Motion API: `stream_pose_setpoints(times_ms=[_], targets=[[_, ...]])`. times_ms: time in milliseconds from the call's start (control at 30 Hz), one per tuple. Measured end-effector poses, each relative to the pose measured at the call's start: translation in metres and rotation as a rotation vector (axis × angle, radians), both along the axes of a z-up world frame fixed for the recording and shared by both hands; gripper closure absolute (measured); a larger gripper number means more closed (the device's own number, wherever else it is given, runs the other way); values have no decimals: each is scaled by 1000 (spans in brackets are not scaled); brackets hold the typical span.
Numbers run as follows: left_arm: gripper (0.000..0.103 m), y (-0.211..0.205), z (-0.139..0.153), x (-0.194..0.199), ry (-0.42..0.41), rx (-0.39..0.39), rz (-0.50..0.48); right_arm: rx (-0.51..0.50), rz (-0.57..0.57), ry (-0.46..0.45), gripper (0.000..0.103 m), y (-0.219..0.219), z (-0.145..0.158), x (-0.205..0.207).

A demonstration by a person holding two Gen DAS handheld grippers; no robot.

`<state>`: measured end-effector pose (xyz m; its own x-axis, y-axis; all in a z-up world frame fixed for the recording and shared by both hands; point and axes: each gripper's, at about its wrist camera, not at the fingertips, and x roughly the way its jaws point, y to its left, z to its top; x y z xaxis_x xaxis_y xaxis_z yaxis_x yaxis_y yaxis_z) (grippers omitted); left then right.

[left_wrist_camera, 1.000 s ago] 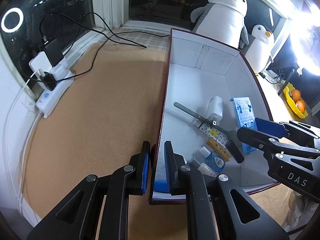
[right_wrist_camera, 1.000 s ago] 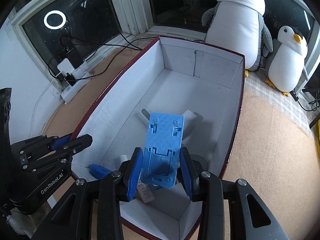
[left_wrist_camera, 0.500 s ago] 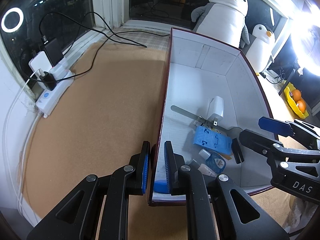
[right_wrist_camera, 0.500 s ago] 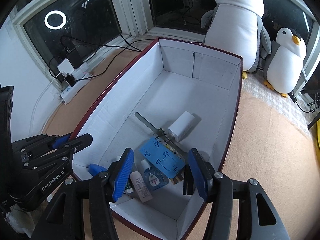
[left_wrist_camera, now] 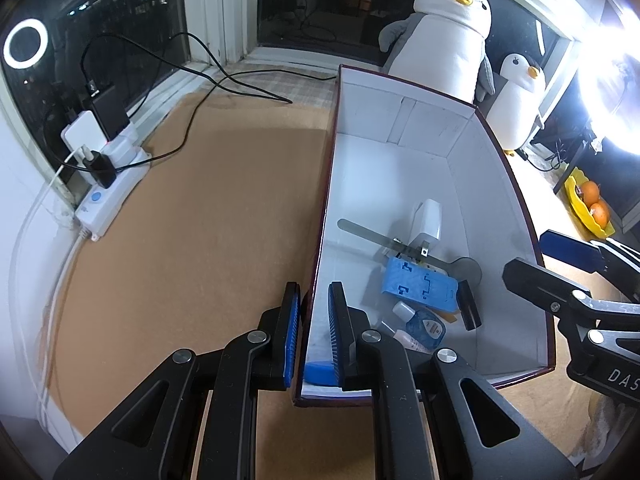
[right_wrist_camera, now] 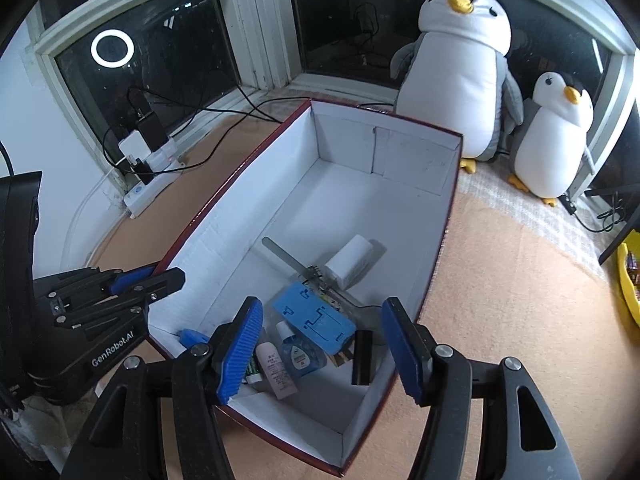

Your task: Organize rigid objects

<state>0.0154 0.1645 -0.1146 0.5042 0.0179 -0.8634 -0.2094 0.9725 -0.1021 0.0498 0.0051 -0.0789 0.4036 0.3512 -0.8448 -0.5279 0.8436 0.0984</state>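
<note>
1. Left gripper (left_wrist_camera: 312,332) is seen clamped on the near left wall of the white cardboard box (left_wrist_camera: 400,128), 1 pad outside and 1 inside; from the right wrist view it (right_wrist_camera: 150,276) is seen at that same wall.
2. Right gripper (right_wrist_camera: 322,350) is held above the box's near end with its jaws opening and nothing between them; in the left wrist view only its 2 fingers (left_wrist_camera: 568,244) are seen, cut off by the frame edge.
3. A blue plastic phone stand (right_wrist_camera: 314,322) is found lying flat in the box, on top of a long metal spatula-like tool (right_wrist_camera: 288,260) and a patterned card that is mostly covered.
4. Beside it are a white charger (right_wrist_camera: 350,260), a small blue bottle (right_wrist_camera: 298,356), a pinkish tube (right_wrist_camera: 276,372) and a black bar (right_wrist_camera: 362,358); a wooden piece under the stand is mostly hidden.
5. A blue object (left_wrist_camera: 318,372) in the near left corner is partly hidden by the left gripper, and what it is cannot be told.
6. The box is set on a tan cork-like mat (left_wrist_camera: 192,220) below dark windows, where a ring light (right_wrist_camera: 112,49) is reflected.
7. A white power strip (left_wrist_camera: 106,196) with plugs and cables is seen by the sill.
8. 2 plush penguins (right_wrist_camera: 460,68) are stood behind the box.
9. Only the left wrist view shows oranges in a yellow tray (left_wrist_camera: 588,208) and a glaring lamp.
</note>
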Motion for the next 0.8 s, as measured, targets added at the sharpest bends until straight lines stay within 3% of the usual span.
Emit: stream_pose_setpoints(times_ms=[367,800], targets=[[92,-1,11,-4,-27,-5,-5,19,-62,-42,40,-28,13,-10],[89,-23,50,-12,-121,7,-65,52,-158,-93,34,-73,33,-20]])
